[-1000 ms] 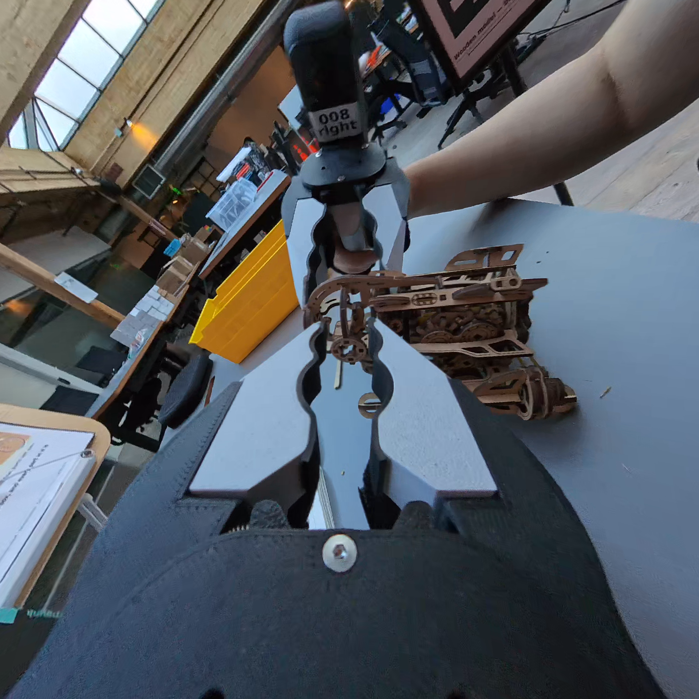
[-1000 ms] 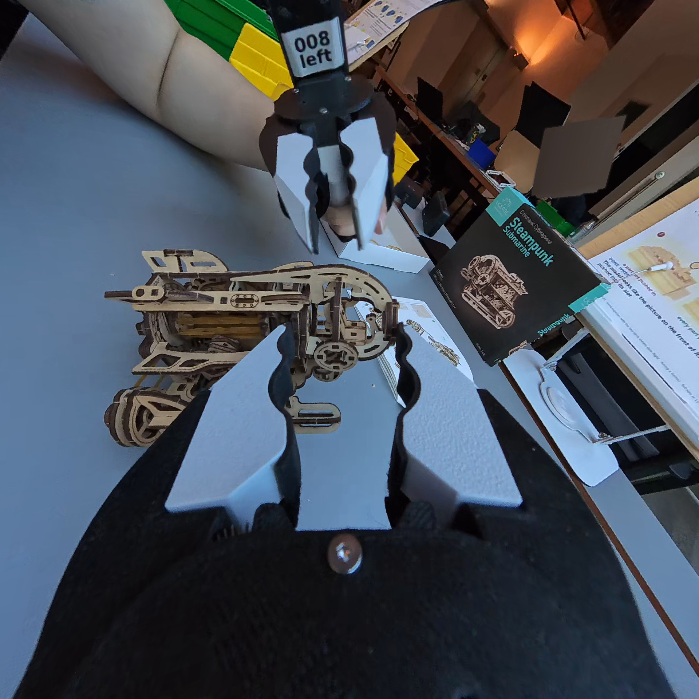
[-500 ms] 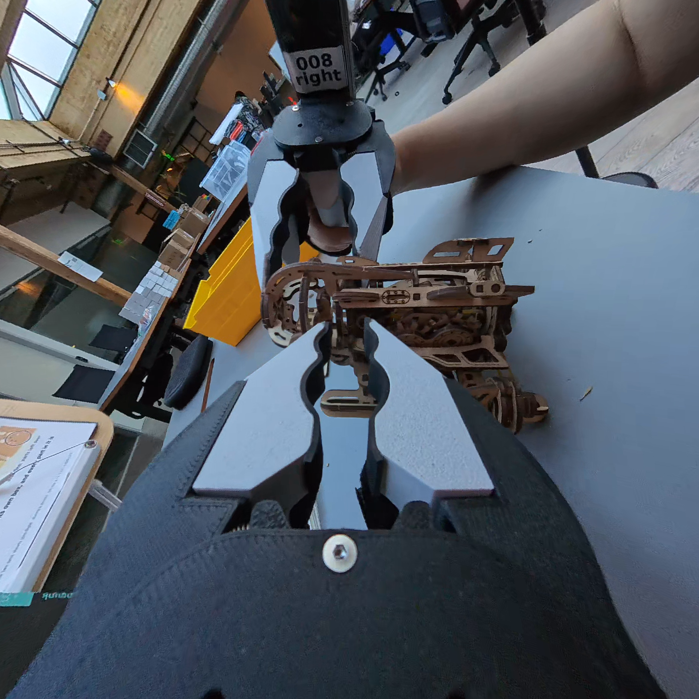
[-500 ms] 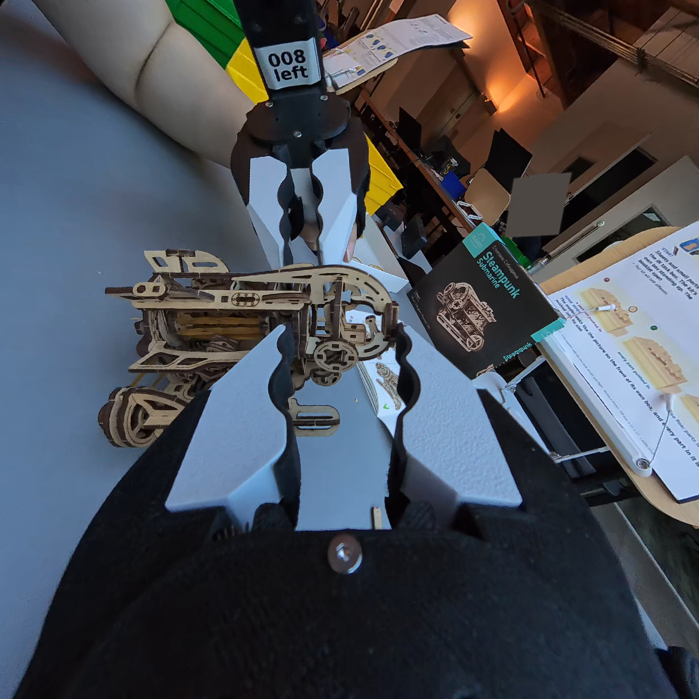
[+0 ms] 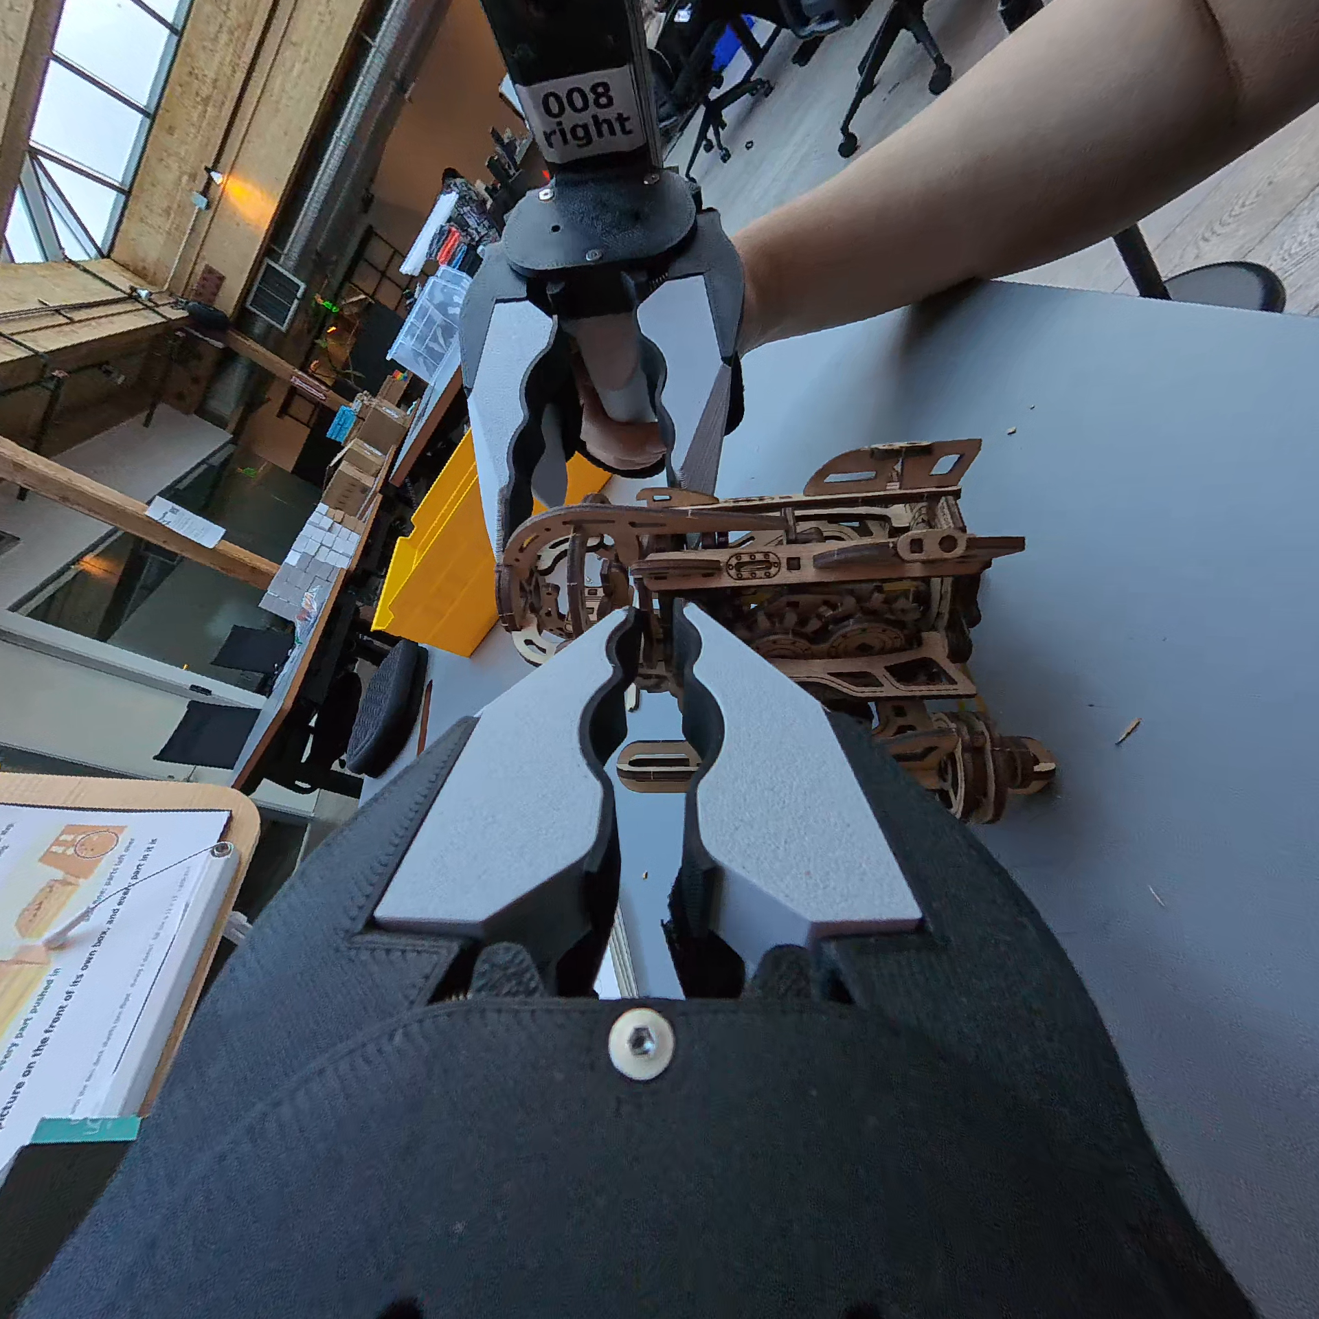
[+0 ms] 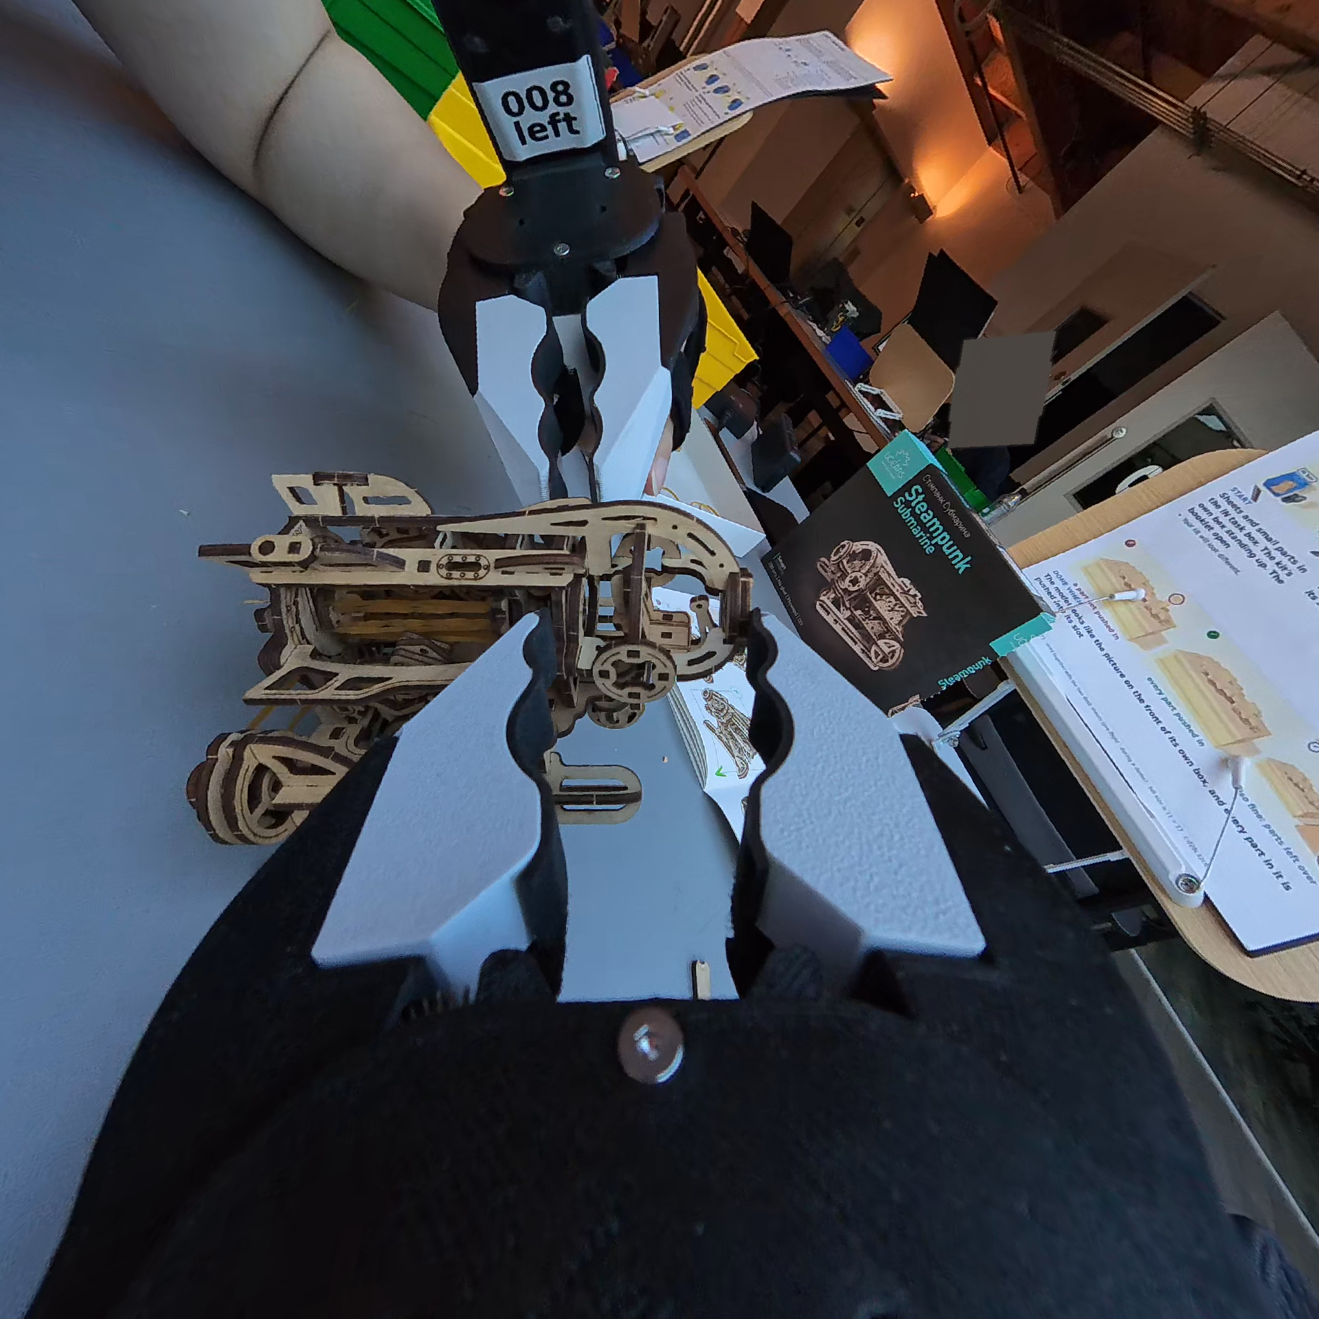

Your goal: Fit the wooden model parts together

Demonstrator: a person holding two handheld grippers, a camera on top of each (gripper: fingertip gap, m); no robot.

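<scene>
Wooden model (image 5: 771, 607) lies on its side on the grey bench (image 5: 1142, 464), its long axis running crossways between the two tools, curved nose end toward the bench edge. A small slotted oval part (image 5: 653, 765) lies flat and loose on the bench just in front of that nose — touching neither tool.

The left hand-held gripper (image 5: 653, 628) has its jaws nearly together, with only a narrow gap at the tips, which sit right at the model's nose frame; whether they pinch a strut there I cannot tell. The right hand-held gripper (image 6: 646, 642) faces it from the opposite side with jaws well apart, straddling the nose and gear hub (image 6: 632, 671), holding nothing.

My judgement: the oval part lies just under both tips, and the wider right tool seems better placed to take it.
</scene>
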